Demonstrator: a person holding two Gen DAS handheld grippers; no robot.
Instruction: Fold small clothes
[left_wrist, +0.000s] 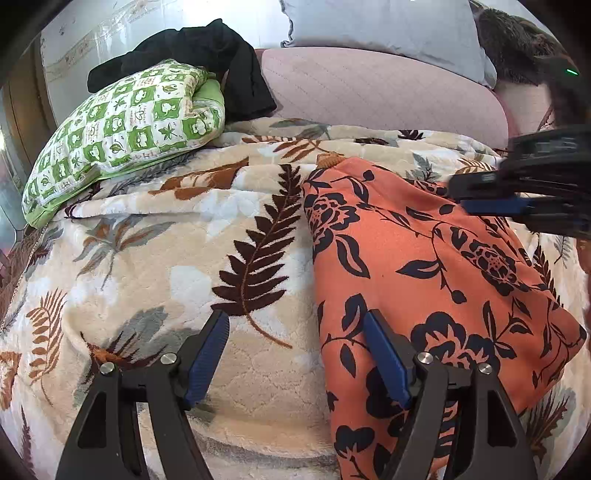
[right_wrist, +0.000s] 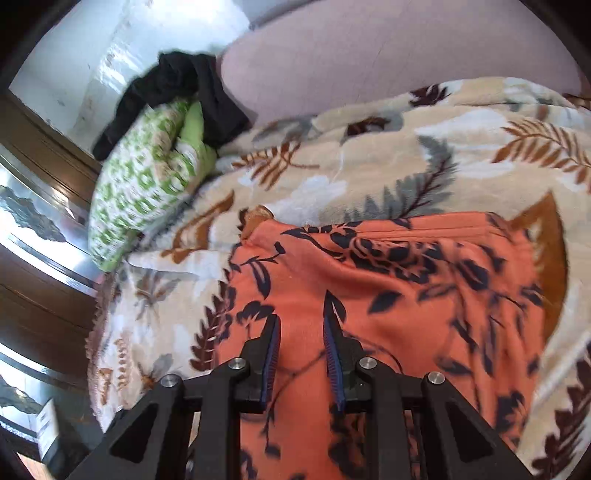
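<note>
Orange floral garment (left_wrist: 424, 258), lower right of frame on leaf-print blanket (left_wrist: 155, 258); left gripper (left_wrist: 295, 354) spread wide, right gripper (right_wrist: 302, 354) parted, both empty; risk: pinching blanket with cloth.

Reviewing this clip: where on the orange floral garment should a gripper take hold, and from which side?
Probably the far left corner of the orange floral garment, where the edge bunches up off the leaf-print blanket. Come in from the left, over bare blanket, with the open left gripper; that raised fold gives the fingers something to pinch.
</note>
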